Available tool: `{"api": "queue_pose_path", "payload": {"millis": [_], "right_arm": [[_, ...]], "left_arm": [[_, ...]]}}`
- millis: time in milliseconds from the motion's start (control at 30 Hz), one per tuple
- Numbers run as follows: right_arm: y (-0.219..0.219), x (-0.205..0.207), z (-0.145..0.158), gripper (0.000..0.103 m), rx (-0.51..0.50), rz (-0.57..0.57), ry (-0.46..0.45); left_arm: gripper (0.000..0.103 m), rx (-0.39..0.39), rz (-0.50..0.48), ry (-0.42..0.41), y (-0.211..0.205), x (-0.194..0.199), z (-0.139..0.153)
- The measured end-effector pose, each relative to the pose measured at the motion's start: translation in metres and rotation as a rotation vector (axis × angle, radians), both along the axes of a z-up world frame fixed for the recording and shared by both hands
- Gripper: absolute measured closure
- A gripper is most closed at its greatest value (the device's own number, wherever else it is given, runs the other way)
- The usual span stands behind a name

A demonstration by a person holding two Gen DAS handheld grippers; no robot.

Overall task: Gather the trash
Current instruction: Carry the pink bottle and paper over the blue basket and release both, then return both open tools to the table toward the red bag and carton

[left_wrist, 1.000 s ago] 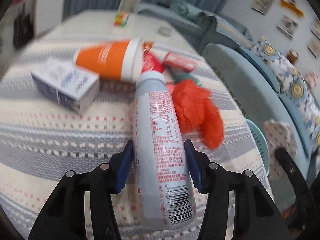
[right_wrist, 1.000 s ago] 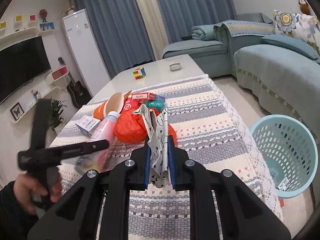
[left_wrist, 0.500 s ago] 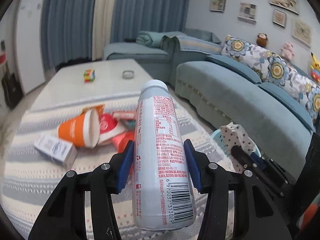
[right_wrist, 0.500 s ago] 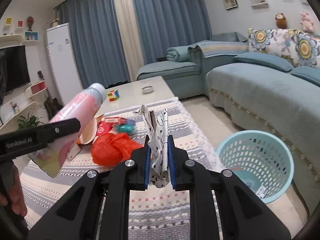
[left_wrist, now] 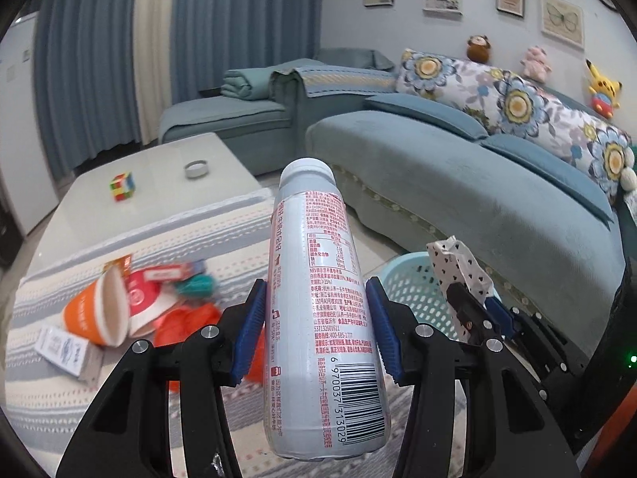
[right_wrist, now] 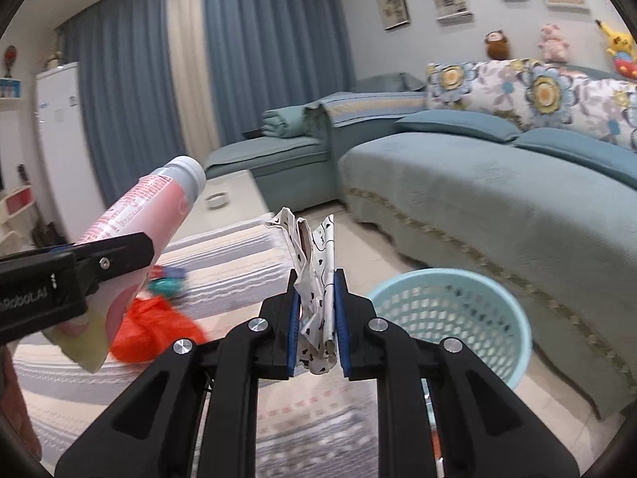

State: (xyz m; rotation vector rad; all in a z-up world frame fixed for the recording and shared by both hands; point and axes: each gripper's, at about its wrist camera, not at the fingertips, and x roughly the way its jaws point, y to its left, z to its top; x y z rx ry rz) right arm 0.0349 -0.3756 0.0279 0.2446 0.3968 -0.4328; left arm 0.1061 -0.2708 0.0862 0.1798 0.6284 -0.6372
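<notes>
Item one: white drink bottle, cap forward, label and barcode up, clamped across its body between the blue pads of the left gripper; it lies along the jaw line and juts past the tips toward 12 o'clock, its base overhanging toward the camera. Item two: crumpled spotted wrapper, pinched upright between the nearly closed jaws of the right gripper, loose ends fanning out above the tips. Step in hand, by judgement: carry of both pieces from table to bin. Destination: pale blue mesh basket on the floor beside the sofa, at about 2 o'clock from the right gripper, near but not yet beneath it. Next move likely calls for bringing each load above the basket rim before parting the jaws. Remaining on the striped tablecloth, at 9 o'clock from the bottle: orange cup, red plastic bag, small white carton, further wrappers.
</notes>
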Motion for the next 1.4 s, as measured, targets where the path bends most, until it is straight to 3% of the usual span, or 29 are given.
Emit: {"api": "queue_pose_path", "payload": {"millis": [300, 633, 767, 800, 867, 900, 933, 1000, 1100, 1400], "right_arm": [[-0.044, 0.0, -0.019, 0.09, 0.118, -0.097, 0.019], [-0.096, -0.009, -0.039, 0.089, 0.241, -0.207, 0.015], [-0.116, -0.009, -0.049, 0.089, 0.28, -0.27, 0.029], [-0.122, -0.011, -0.052, 0.086, 0.297, -0.294, 0.027], [-0.133, -0.016, -0.058, 0.067, 0.332, -0.34, 0.029], [-0.138, -0.019, -0.062, 0.048, 0.36, -0.351, 0.023], [-0.143, -0.022, -0.067, 0.042, 0.405, -0.345, 0.004], [-0.156, -0.03, -0.08, 0.038, 0.546, -0.325, -0.058], [-0.169, -0.043, -0.093, 0.035, 0.673, -0.357, -0.124], [-0.169, -0.054, -0.088, 0.034, 0.697, -0.361, -0.189]], "left_arm": [[0.055, 0.06, -0.097, -0.025, -0.061, 0.003, -0.022], [0.055, -0.053, -0.177, 0.169, -0.109, 0.025, -0.049], [0.054, -0.041, -0.217, 0.19, -0.134, 0.024, -0.062], [0.054, -0.038, -0.228, 0.194, -0.14, 0.024, -0.064], [0.054, -0.025, -0.253, 0.203, -0.152, 0.025, -0.069], [0.052, -0.027, -0.257, 0.186, -0.153, 0.024, -0.07], [0.048, -0.027, -0.256, 0.167, -0.155, 0.023, -0.068], [0.036, -0.027, -0.245, 0.142, -0.157, 0.024, -0.065], [0.036, -0.022, -0.244, 0.13, -0.157, 0.026, -0.057], [0.039, -0.048, -0.203, 0.074, -0.111, 0.026, -0.036]]}}
